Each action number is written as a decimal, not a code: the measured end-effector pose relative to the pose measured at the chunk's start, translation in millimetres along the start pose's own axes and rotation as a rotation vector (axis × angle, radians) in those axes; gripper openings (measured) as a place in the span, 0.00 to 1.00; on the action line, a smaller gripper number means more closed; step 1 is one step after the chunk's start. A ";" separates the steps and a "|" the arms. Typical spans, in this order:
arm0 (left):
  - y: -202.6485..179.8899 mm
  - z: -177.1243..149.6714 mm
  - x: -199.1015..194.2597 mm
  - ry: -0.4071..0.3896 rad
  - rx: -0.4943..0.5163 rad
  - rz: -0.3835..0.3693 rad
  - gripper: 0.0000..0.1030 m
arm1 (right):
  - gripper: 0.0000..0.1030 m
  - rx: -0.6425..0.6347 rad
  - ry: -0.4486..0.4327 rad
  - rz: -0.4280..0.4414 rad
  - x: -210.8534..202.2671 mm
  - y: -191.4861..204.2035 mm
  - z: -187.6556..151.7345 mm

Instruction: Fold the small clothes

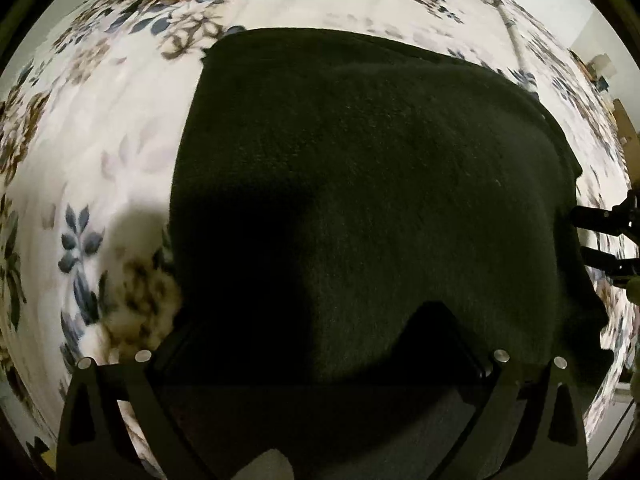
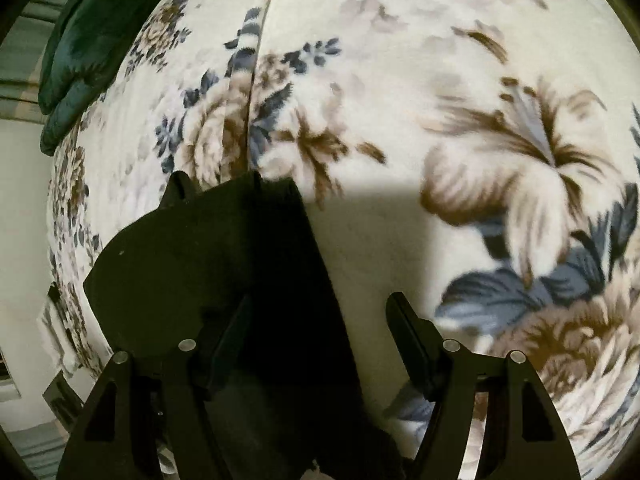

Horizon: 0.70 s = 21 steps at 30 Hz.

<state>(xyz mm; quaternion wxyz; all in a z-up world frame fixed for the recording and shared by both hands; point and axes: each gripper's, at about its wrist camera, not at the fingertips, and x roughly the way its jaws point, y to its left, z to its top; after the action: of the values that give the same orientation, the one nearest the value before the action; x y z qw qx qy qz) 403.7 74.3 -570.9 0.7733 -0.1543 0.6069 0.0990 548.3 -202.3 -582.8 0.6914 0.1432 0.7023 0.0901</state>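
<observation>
A dark, fuzzy garment (image 1: 360,168) lies flat and folded on a floral blanket (image 1: 100,152), filling most of the left wrist view. My left gripper (image 1: 312,332) hovers just over its near part, pointing down, with the jaws spread wide and nothing pinched between them. At the garment's right edge my right gripper (image 1: 576,236) shows as two black fingers. In the right wrist view the same garment (image 2: 208,264) sits at lower left. My right gripper (image 2: 320,328) is open astride its edge, with one finger (image 2: 224,344) over the cloth and the other finger (image 2: 412,340) over the blanket.
The cream blanket (image 2: 400,100), printed with brown and blue flowers, has a seam running up its middle. A dark green garment (image 2: 84,40) lies at its far left edge. Beyond the blanket's edges are a pale floor (image 2: 20,240) and furniture (image 1: 624,120).
</observation>
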 end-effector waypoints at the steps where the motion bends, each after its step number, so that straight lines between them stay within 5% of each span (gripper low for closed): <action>1: -0.6 0.7 0.5 -0.002 -0.004 0.004 1.00 | 0.70 -0.001 0.001 -0.001 1.5 1.3 0.7; 8: 0.0 0.3 1.8 -0.018 -0.012 0.006 1.00 | 0.68 -0.036 -0.010 -0.017 5.3 12.1 4.9; 9: 0.1 0.2 2.1 -0.021 -0.013 0.006 1.00 | 0.58 -0.044 -0.017 -0.014 5.3 14.7 4.8; 12: 3.3 2.3 -2.4 -0.003 -0.017 -0.008 1.00 | 0.06 -0.084 -0.042 -0.027 2.5 23.2 3.2; 15: 15.9 3.9 -34.9 -0.064 -0.066 -0.065 0.99 | 0.02 -0.106 -0.112 -0.050 -12.2 30.3 -2.2; 21: 49.9 26.6 -77.7 -0.156 -0.095 -0.034 1.00 | 0.01 -0.077 -0.226 0.012 -61.4 24.9 -5.4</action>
<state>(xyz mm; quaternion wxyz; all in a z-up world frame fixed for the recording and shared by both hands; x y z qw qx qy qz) 391.9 133.0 -495.8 0.8115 -0.1930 0.5369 0.1263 545.0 -198.5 -516.5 0.7706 0.1302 0.6150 0.1045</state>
